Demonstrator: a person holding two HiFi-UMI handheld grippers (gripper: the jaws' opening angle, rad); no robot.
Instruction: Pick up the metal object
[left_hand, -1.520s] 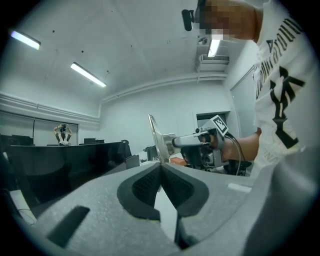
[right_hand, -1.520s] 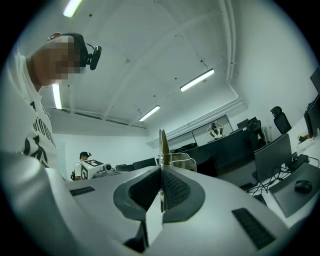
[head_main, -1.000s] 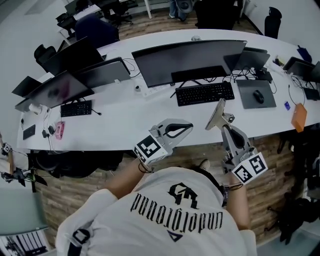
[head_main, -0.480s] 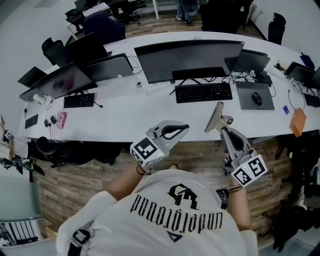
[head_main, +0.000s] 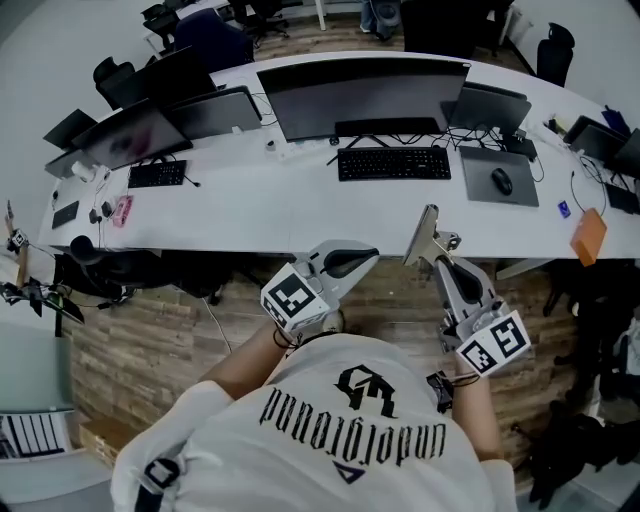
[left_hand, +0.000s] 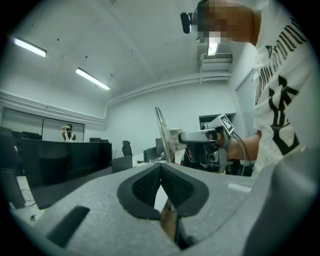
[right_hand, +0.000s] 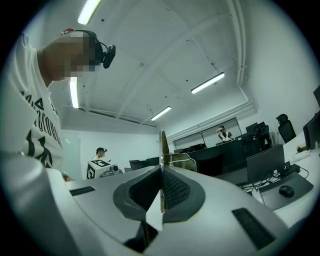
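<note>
The metal object (head_main: 424, 236), a thin flat plate with a small bracket on it, stands on edge in my right gripper (head_main: 438, 258), which is shut on its lower end. It hangs in the air over the near edge of the white desk (head_main: 250, 215). In the right gripper view the plate (right_hand: 163, 145) rises straight up from between the closed pads. My left gripper (head_main: 368, 256) is held level to the plate's left, apart from it, shut with nothing in it. In the left gripper view its pads (left_hand: 172, 185) meet, with the plate (left_hand: 162, 131) showing beyond them.
The long curved desk carries several monitors (head_main: 360, 95), keyboards (head_main: 393, 163), a mouse on a grey mat (head_main: 500, 182) and cables. Office chairs (head_main: 150, 275) stand by its near edge at the left. Wooden floor (head_main: 390, 300) lies under the grippers. Other people stand far off.
The desk has slid up and away in the head view, so both grippers now hang more over the wooden floor. The plate stays gripped and upright.
</note>
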